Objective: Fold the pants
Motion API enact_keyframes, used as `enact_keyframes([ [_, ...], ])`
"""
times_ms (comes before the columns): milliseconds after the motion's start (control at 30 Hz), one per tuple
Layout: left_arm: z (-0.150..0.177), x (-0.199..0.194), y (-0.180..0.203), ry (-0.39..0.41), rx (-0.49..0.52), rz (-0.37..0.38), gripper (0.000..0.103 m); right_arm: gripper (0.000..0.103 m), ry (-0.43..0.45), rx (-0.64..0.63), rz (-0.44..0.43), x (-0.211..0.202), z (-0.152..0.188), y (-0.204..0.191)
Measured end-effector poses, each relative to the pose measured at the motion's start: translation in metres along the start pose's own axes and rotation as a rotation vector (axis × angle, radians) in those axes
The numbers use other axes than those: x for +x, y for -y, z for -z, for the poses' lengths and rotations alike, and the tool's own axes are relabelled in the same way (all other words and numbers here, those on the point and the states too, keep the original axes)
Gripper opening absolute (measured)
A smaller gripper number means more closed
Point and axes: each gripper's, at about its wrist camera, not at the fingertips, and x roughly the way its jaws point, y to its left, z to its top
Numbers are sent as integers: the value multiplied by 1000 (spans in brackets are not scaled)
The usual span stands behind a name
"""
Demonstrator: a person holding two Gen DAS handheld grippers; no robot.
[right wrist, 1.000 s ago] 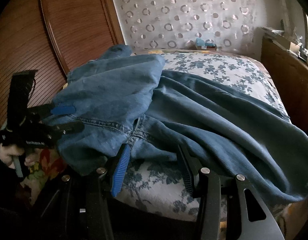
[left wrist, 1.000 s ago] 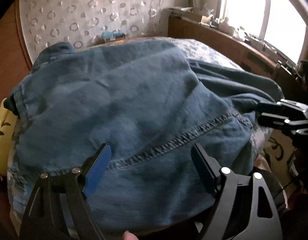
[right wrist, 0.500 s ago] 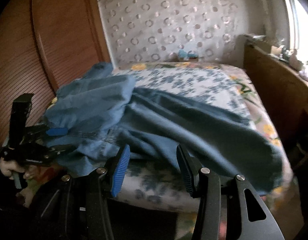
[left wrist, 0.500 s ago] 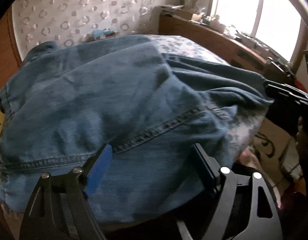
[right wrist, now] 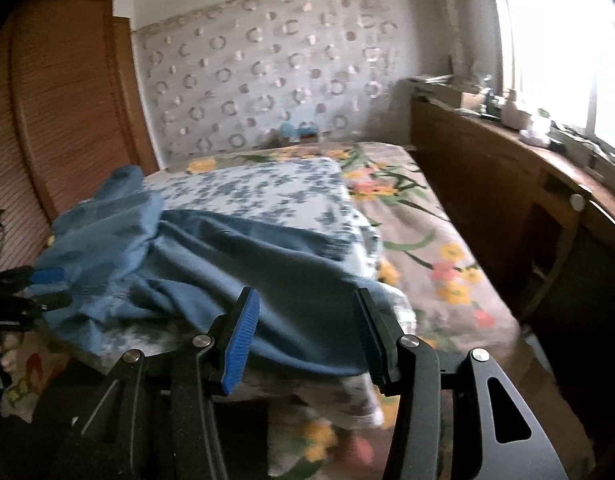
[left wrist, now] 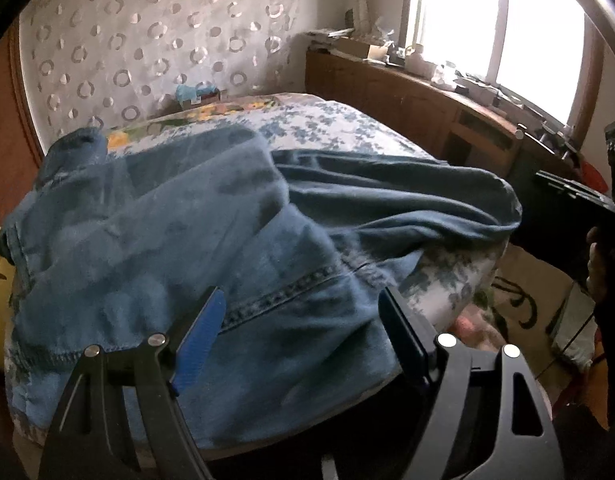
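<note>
Black gripper (left wrist: pixel 303 320), blue ribbed pads (left wrist: pixel 199 344)

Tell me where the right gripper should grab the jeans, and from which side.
Probably the leg end of the jeans, hanging over the mattress edge: a free edge facing the open right gripper. Come in level from the bed's near side.

pants (right wrist: pixel 235 264) – blurred, rt view | rt tool (left wrist: pixel 579 200) – cut off at edge, lt view

The pants (left wrist: pixel 179 240) are blue denim, lying crumpled on a floral bedcover (left wrist: pixel 339 128); the upper part is bunched at the left, one leg stretches to the right edge
</note>
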Motion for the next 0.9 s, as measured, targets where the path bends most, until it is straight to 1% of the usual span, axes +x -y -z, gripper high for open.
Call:
enact_keyframes([
  [100, -8, -2, 8, 3, -6, 3, 80, 50, -5, 21, 16, 1, 4, 9],
  [233, -17, -3, 16, 12, -4, 7, 80, 50, -16, 33, 24, 10, 4, 8],
  [367, -23, -2, 20, 17, -4, -28, 80, 50, -37, 50, 30, 19, 3, 10],
  [567, -24, 1, 25, 36, 0, -31, 80, 50, -57, 59, 43, 20, 2, 15],
  [733, -22, 3, 28, 20, 0, -10, 80, 50, -76, 67, 42, 27, 1, 18],
  [900, -19, 4, 34, -2, 25, 14, 80, 50, -107, 70, 28, 35, 2, 18],
])
